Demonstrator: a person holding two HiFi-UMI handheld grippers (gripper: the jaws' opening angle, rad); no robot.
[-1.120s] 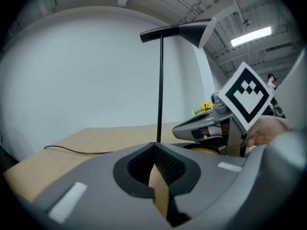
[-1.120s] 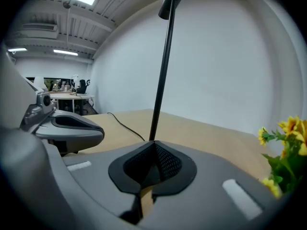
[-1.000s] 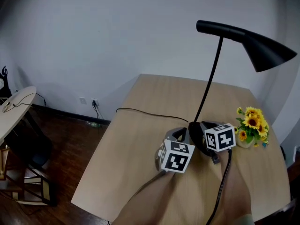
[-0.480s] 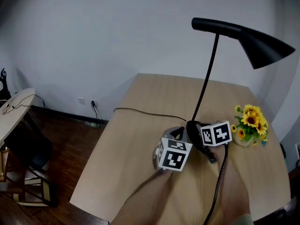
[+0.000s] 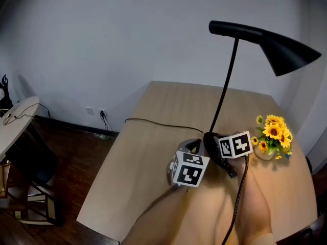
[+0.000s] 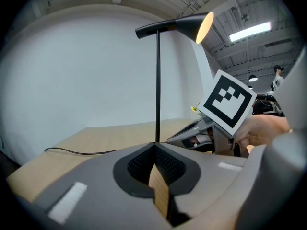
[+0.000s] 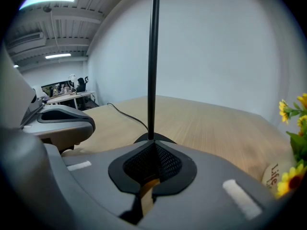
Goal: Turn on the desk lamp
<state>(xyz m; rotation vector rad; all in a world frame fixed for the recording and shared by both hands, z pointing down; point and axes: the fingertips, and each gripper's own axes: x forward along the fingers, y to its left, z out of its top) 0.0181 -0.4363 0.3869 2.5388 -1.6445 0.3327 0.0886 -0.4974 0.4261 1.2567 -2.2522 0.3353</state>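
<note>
Desk lamp (image 5: 278,50) on table (image 5: 148,157), flowers (image 5: 273,132) right of it (cable (image 5: 153,122) left).

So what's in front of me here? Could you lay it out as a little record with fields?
Setting: wooden table against a pale wall
Main item: black desk lamp, upright, its cord trailing across the table
Lamp lit: cannot tell
Also there: small pot of sunflowers to the right of the lamp base
Left gripper: jaws together, nothing held, near the lamp base
Right gripper: jaws together, nothing held, pointing at the lamp base
</note>
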